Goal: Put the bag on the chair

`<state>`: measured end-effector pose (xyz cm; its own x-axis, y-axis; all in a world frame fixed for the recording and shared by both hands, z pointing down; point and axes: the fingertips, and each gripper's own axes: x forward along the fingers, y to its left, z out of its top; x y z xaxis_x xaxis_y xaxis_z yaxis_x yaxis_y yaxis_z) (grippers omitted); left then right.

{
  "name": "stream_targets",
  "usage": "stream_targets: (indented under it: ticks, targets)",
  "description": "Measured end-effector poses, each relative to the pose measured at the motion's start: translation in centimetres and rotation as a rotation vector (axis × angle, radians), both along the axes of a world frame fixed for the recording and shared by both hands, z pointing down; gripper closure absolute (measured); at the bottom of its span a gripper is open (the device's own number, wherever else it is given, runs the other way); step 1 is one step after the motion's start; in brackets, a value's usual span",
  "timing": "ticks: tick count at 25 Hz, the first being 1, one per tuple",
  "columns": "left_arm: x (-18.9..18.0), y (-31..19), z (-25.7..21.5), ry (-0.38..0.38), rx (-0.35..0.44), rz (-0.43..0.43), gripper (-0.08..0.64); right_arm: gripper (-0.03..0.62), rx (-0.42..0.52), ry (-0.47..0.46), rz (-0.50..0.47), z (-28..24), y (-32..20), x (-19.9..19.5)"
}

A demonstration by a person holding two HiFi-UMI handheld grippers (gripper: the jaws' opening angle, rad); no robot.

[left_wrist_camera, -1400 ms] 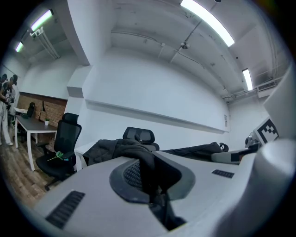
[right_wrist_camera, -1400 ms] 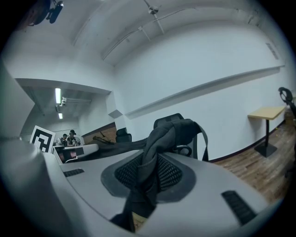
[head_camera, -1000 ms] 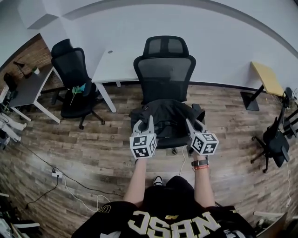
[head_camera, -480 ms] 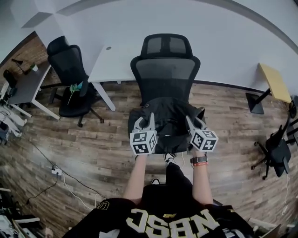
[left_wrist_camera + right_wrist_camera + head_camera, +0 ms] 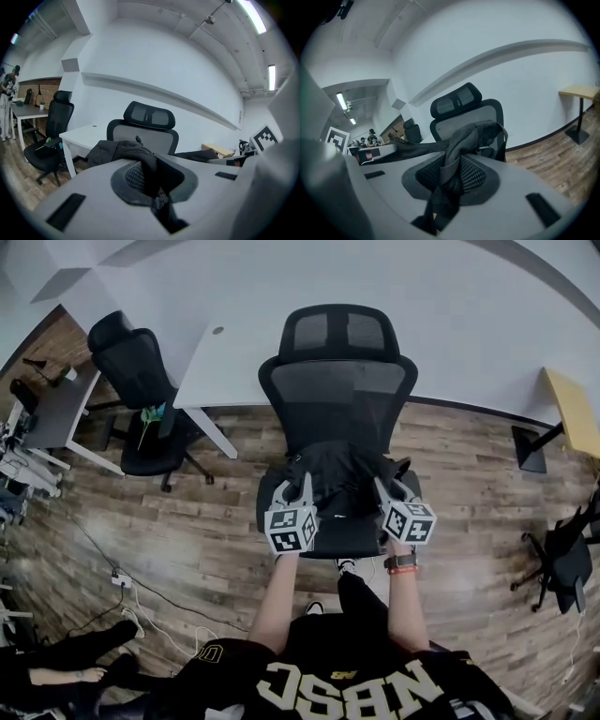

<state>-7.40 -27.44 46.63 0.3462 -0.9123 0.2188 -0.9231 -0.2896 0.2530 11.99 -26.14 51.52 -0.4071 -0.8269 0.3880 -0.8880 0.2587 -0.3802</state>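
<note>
A: Where is the bag (image 5: 339, 486)?

B: Over the seat of the middle chair (image 5: 337, 395). The left tool (image 5: 292, 482) is clamped on its fabric, the right tool (image 5: 392, 486) on a thicker fold.

A: Which step?

B: Setting it down, I'd judge. Next comes lowering and letting go. Whether it touches the seat is hidden beneath the bag.

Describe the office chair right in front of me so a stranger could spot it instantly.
Find the white desk against the wall; the chair stands at its right end. It has a mesh back and a black bag over its seat, while the black chair left of the desk carries something green.
</note>
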Motion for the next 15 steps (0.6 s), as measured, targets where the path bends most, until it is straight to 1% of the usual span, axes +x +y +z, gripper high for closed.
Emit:
stream_targets:
  ticks: [2, 9, 15]
  targets:
    - [0.1, -0.9, 1.0, -0.007, -0.021, 0.002, 0.532, 0.509, -0.026, -0.006, -0.006, 1.6, -1.0, 0.2]
    - [0.7, -4.5, 5.2, -0.025, -0.088, 0.001, 0.532, 0.509, -0.097, 0.006, 0.011, 4.6, -4.8, 0.9]
    - [0.1, -6.1, 9.6, -0.041, -0.165, -0.008, 0.532, 0.506, -0.173, 0.006, -0.005, 8.8, -6.2, 0.3]
